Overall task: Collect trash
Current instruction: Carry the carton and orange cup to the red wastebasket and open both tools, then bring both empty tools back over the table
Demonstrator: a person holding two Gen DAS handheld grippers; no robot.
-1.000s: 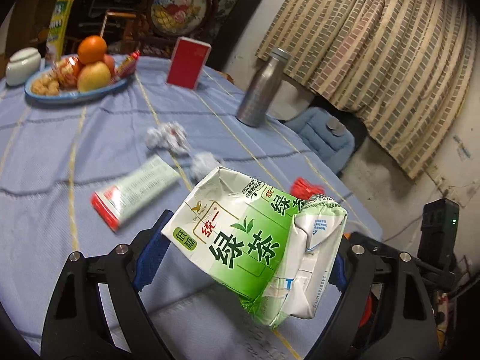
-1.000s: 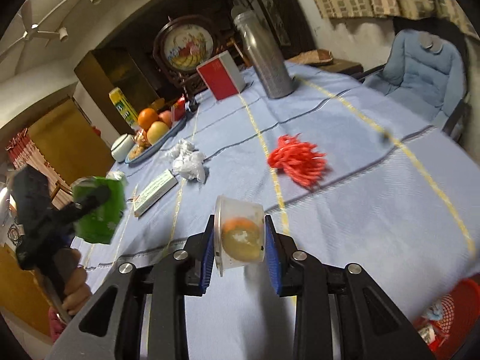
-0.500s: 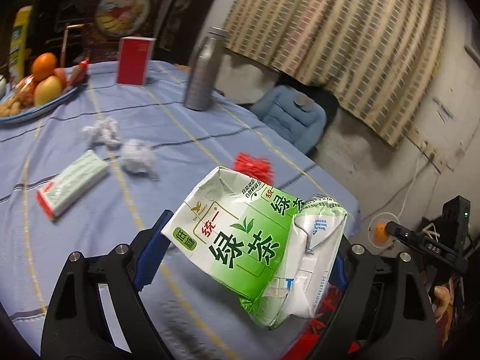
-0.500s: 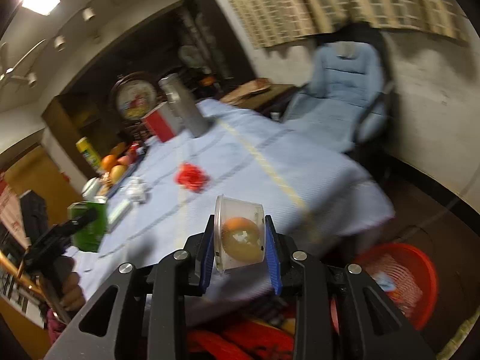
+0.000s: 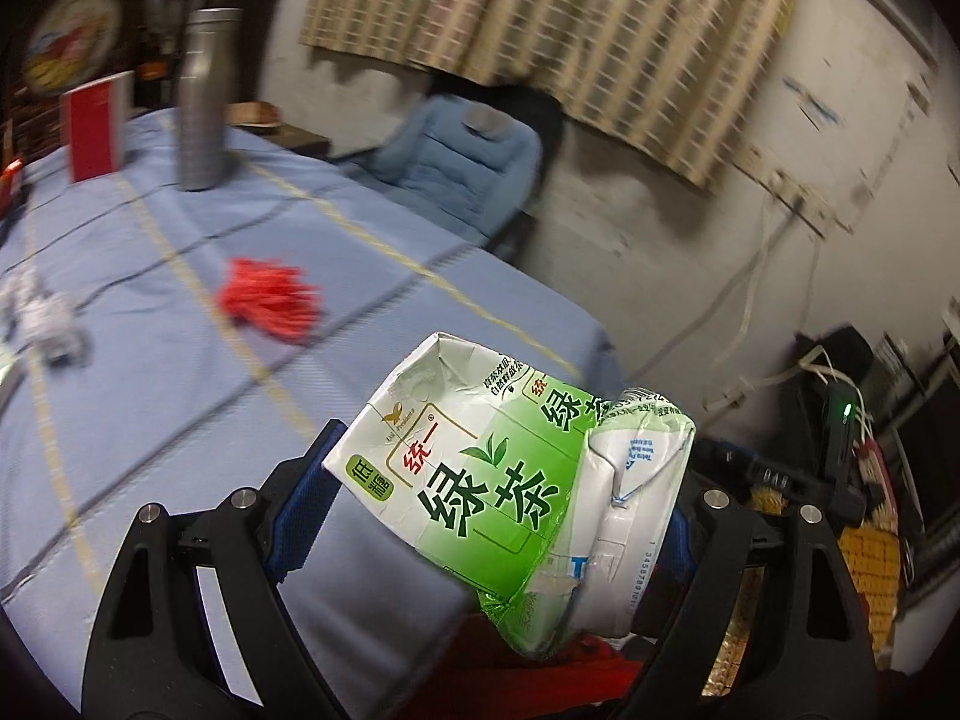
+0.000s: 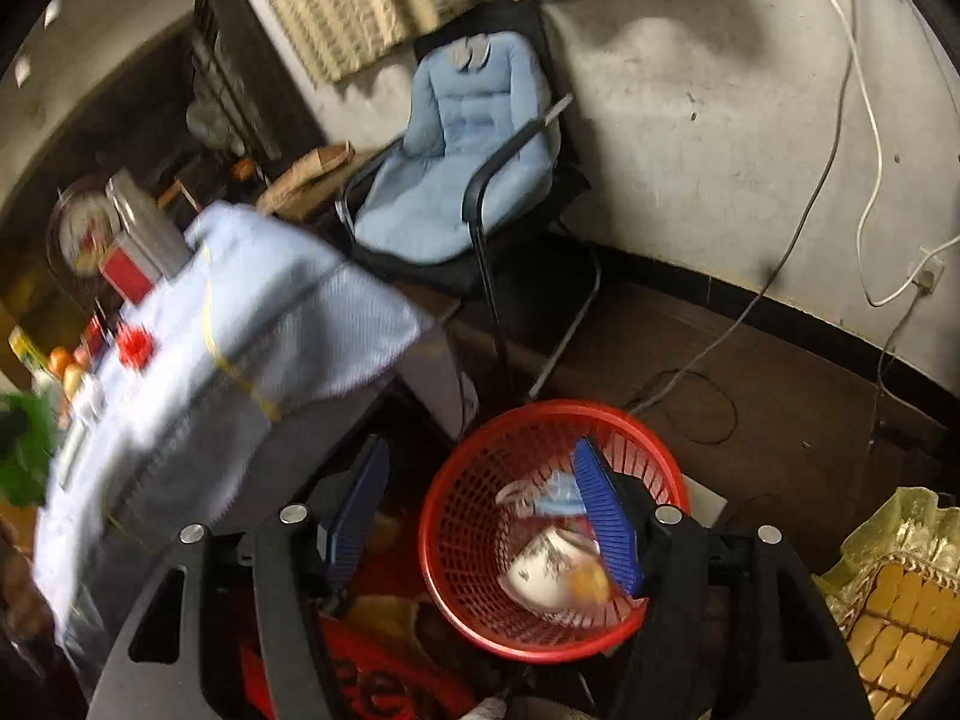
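Counter (image 5: pixel 150 312): blue cloth; red scrap (image 5: pixel 270 297) and crumpled paper (image 5: pixel 51 324) lie uncollected, blurred.
Red basket (image 6: pixel 456 546): on the floor, under the right gripper (image 6: pixel 486 534).
Tea carton (image 5: pixel 510 474): clamped crosswise in the left gripper (image 5: pixel 498 516); basket mostly hidden behind it.
Right jaws: just opened, empty; the cup (image 6: pixel 558 570) lies in the basket, blurred.

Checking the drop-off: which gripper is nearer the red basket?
Right. The right gripper hangs directly above the red basket, jaws open. The left gripper holds the green tea carton by the table edge.
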